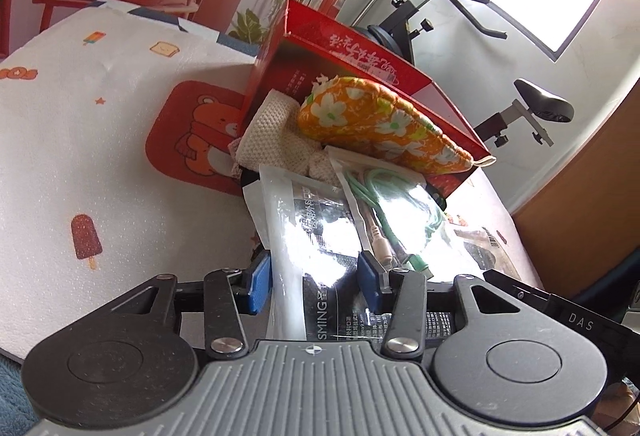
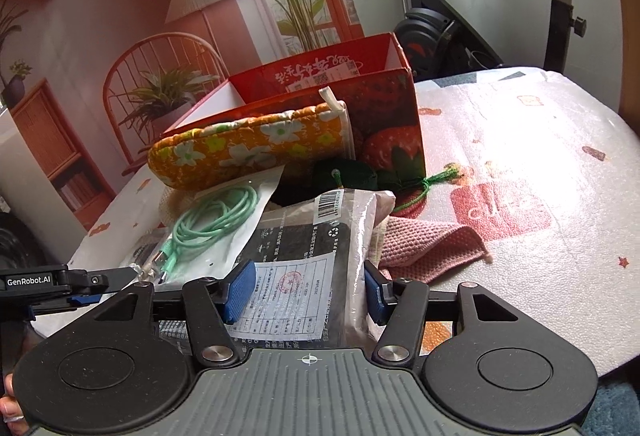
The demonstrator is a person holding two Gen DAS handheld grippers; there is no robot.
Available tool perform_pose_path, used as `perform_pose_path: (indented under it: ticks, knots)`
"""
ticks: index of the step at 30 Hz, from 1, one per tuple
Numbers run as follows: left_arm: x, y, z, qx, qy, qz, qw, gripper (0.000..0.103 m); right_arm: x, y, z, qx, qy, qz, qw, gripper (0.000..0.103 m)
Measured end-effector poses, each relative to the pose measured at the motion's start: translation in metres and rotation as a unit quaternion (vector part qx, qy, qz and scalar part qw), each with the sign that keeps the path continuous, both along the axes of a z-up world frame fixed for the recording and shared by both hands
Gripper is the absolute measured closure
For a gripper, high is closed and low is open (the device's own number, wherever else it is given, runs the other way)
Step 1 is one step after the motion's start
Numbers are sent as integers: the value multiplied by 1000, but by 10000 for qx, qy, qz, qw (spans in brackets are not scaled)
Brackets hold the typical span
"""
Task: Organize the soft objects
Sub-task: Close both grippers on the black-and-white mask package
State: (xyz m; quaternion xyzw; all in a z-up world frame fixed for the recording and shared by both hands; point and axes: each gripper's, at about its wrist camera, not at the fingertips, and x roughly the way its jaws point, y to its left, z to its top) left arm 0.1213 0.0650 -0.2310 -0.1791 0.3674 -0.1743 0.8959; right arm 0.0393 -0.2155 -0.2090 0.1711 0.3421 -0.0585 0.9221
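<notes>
Both tongs, left and right, stand half wide around slippery, light plastic packets on the table; I would pinch each flat near its edge.

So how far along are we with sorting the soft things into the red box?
Done: nothing clearly lies inside the red box. In hand: the left gripper straddles a mask packet; the right gripper straddles a dark packet; neither visibly clamped. Left: orange floral pouch, cable bag, pink cloth.
</notes>
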Motion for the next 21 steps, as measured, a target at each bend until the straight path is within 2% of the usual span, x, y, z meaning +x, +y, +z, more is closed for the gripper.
perform_pose_path:
  ticks: [5, 16, 21]
  knots:
    - [-10, -2, 19, 54, -460, -52, 9989, 55, -5, 3, 16, -150, -319, 56, 9994, 51]
    - [-30, -9, 49, 140, -1082, -81, 9940, 55, -13, 12, 47, -528, -820, 135, 9951, 51]
    - [-30, -9, 43, 198, -929, -60, 9955, 55, -11, 12, 44, -491, -709, 167, 9961, 51]
